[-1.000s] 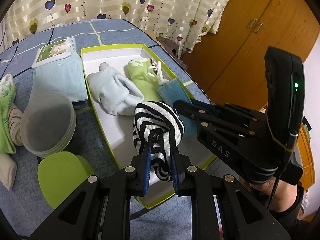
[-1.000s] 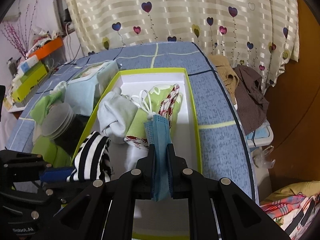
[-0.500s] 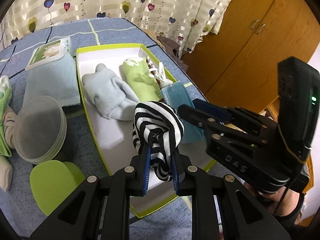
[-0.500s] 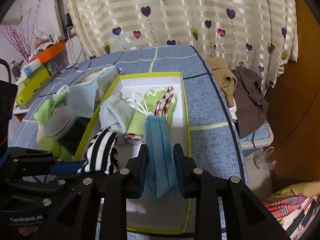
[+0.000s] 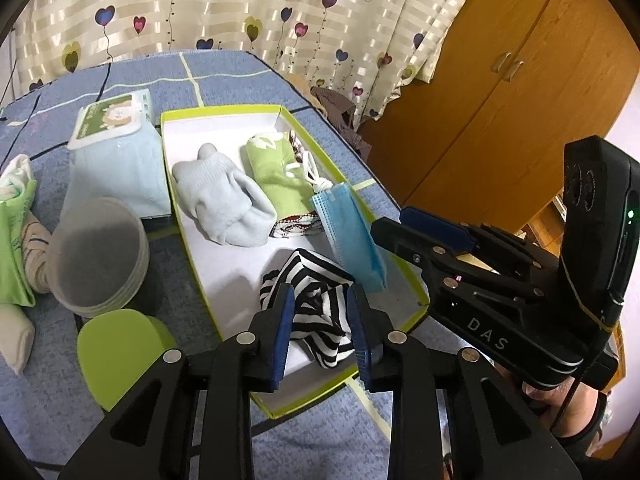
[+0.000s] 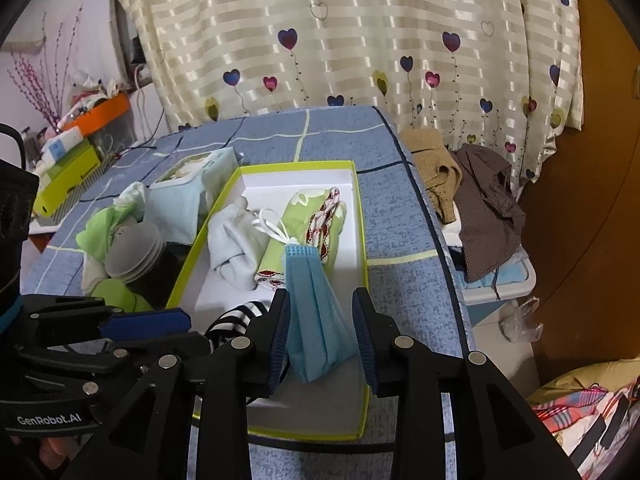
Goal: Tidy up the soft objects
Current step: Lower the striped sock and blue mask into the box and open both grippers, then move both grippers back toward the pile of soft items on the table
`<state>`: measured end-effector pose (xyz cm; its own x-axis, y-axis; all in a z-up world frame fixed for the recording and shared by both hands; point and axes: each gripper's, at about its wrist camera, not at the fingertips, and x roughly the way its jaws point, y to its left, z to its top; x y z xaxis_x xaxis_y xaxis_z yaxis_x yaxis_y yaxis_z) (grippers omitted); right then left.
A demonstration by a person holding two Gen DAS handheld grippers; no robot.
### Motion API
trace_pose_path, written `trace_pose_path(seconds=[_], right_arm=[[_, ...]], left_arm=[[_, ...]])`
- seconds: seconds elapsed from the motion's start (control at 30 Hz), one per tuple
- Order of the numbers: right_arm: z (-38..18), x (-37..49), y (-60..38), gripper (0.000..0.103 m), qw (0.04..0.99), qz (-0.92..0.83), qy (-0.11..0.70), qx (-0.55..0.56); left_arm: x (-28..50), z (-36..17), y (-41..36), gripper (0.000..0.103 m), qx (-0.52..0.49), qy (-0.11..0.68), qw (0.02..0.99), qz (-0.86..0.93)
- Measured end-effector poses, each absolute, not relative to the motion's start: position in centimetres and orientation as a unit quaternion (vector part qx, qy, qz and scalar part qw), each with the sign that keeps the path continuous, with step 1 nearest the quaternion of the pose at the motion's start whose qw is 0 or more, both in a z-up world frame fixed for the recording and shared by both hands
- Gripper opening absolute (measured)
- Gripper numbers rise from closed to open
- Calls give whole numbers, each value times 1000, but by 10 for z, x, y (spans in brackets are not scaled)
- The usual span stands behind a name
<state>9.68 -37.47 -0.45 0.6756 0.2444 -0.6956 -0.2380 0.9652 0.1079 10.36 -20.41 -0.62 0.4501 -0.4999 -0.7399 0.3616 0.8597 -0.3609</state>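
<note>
Two releases are under way: my left gripper point(image 5: 319, 322) has just been opening around the striped sock bundle point(image 5: 316, 312), my right gripper point(image 6: 322, 330) around the blue face mask point(image 6: 316, 312), both now loose inside the green-edged box point(image 5: 408, 280). Pulling back carelessly could snag fabric on a pad and drag either out.

Premises: a home, most likely a bedroom. Evidence: heart-print curtain point(image 6: 360, 40) across the back; wooden wardrobe point(image 5: 520, 92) with paired handles; clothes point(image 6: 480, 192) heaped beside the table point(image 6: 400, 216); patterned bedding point(image 6: 580, 408) at lower right; cluttered shelf point(image 6: 68, 152) of household boxes.
</note>
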Motion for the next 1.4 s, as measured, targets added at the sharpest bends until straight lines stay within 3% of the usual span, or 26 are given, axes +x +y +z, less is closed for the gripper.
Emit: trace_pose_path(seconds=[0.3, 1.13, 1.4], right_arm=[[12, 74, -361, 38, 920, 136, 368, 2], [35, 39, -304, 39, 921, 166, 352, -27], [38, 39, -292, 47, 919, 176, 351, -32]], left_arm=[[80, 23, -166, 29, -86, 413, 872, -248], [54, 30, -99, 29, -108, 384, 895, -201], [54, 27, -80, 29, -116, 375, 901, -185]])
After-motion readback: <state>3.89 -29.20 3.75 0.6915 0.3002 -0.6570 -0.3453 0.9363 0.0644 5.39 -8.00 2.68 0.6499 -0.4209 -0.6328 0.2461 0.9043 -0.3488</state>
